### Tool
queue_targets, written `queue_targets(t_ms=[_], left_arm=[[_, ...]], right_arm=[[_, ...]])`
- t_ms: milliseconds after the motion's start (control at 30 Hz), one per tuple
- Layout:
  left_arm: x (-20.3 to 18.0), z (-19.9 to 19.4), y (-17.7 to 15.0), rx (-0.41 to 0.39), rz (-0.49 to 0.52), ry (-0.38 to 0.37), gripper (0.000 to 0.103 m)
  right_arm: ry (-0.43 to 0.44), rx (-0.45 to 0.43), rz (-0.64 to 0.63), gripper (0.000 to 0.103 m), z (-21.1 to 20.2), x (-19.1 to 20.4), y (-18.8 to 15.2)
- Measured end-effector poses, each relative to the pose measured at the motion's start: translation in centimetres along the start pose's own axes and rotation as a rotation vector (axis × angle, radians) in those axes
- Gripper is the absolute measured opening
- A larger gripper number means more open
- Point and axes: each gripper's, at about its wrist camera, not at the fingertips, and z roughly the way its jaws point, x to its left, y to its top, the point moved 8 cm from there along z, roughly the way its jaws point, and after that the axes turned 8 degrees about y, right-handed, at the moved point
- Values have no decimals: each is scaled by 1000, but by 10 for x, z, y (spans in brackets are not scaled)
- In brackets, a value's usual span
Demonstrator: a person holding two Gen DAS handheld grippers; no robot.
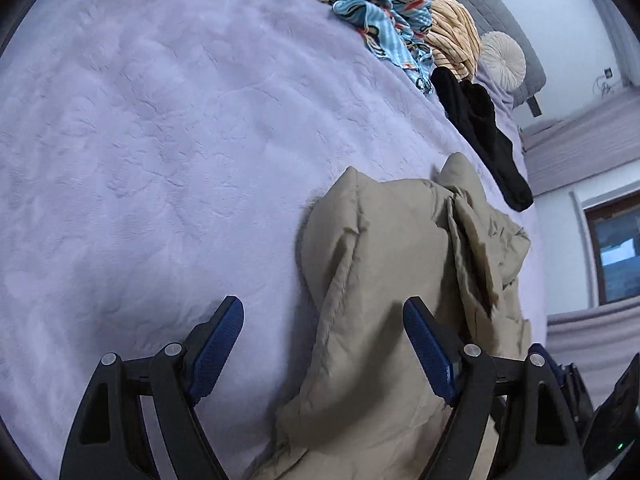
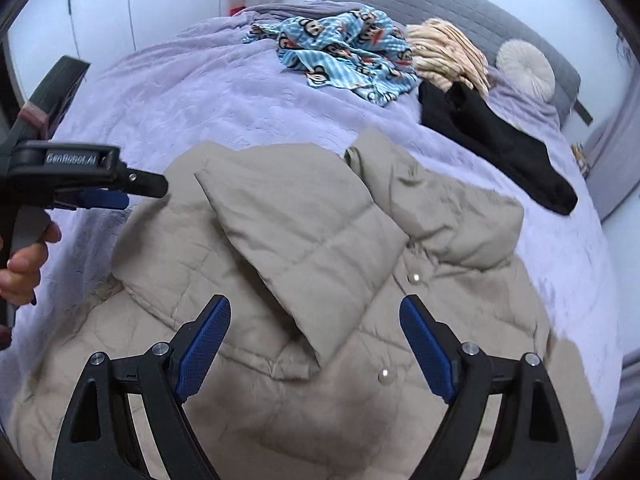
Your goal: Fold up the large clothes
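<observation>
A beige quilted puffer coat [image 2: 304, 256] lies spread on the bed, on a lavender plush blanket [image 2: 208, 96] that covers it. One sleeve [image 2: 292, 236] is folded across the coat's chest, its cuff end lying near the snap buttons [image 2: 385, 374] of the front placket. The collar or hood part [image 2: 440, 196] bunches up on the far side of the coat, toward the headboard.

The right tool [image 2: 316, 344] hovers over the lower half of the coat with its blue-padded fingers [image 2: 204, 340] spread wide, gripping nothing. The left tool [image 1: 323, 344] is likewise wide open and empty; in its own view one finger [image 1: 430, 344] sits over the coat's edge [image 1: 384, 280] and the other over bare blanket beside the coat. In the right wrist view the left tool [image 2: 100, 196] appears just beyond the coat's far-left shoulder, held by a hand [image 2: 24, 264] on its trigger grip.

Beyond the coat, toward the headboard [image 2: 440, 4], other clothes lie in a loose row: a blue garment printed with monkey faces [image 2: 344, 52], a cream striped piece [image 2: 448, 52] touching it, and a black garment [image 2: 500, 148] stretched out nearest the coat's collar, apart from it. A round pale cushion [image 2: 524, 68] rests against the headboard
</observation>
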Motion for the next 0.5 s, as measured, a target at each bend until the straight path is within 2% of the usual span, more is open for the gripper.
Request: queue_targets(t_ms=[33, 100, 133, 167, 200, 233, 267, 300, 400, 500], left_arm=[[-3, 10, 3, 34, -12, -48, 83], [-9, 27, 11, 52, -15, -76, 82], [-15, 30, 15, 35, 1, -79, 67], [-23, 30, 21, 20, 32, -76, 36], [-31, 29, 24, 9, 71, -40, 30], [-37, 24, 26, -34, 118, 29, 27], [-44, 16, 28, -92, 186, 99, 19], [-51, 9, 28, -133, 252, 154, 19], [-62, 4, 28, -205, 401, 280, 19], [-53, 15, 25, -203, 472, 359, 19]], right_arm=[[-15, 4, -23, 89, 6, 4, 6], [-37, 20, -48, 89, 17, 7, 15], [-46, 25, -56, 89, 21, 7, 19], [-58, 31, -60, 88, 26, 7, 22], [-68, 37, -63, 87, 30, 6, 24], [-76, 36, -61, 68, 33, 3, 26], [-72, 26, -44, 47, 31, -1, 27], [-57, 18, -3, 1, 28, -7, 26], [-18, -66, 234, 5, 5, -48, 13], [32, -94, 527, 5, -5, -100, -32]])
